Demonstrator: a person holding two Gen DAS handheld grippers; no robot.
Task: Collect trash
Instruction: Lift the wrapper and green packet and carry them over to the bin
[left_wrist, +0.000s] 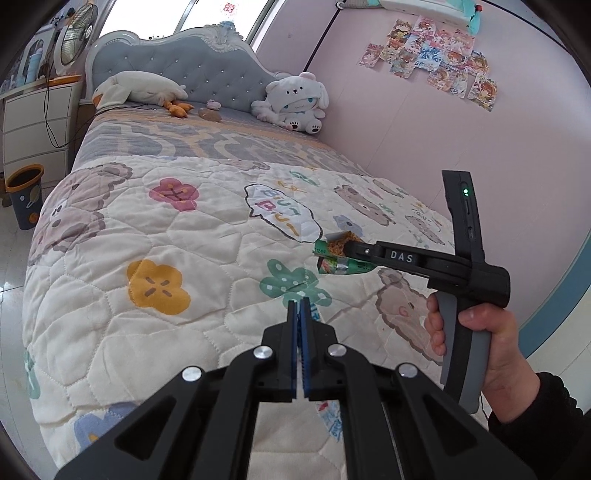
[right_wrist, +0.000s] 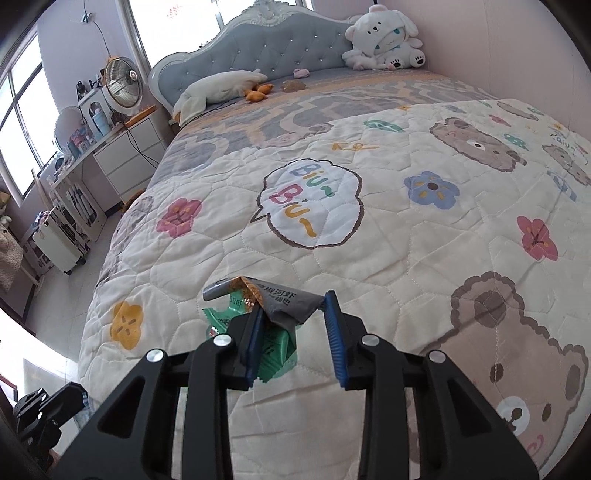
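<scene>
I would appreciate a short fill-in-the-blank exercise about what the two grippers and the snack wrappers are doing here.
1. The snack wrappers sit between the fingers of the ____ gripper.
2. The left gripper is shut on ____.
3. The wrappers are above a quilt spread on the ____.
4. The dark bin stands on the ____.

Missing words: right; nothing; bed; floor

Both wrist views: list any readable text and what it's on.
"DAS": right gripper arm label.
"Biu~ Biu~": speech bubble on quilt.
"河虾": grey part of snack wrapper; its other characters and code too blurred.
Wall posters: too small to read.
</scene>
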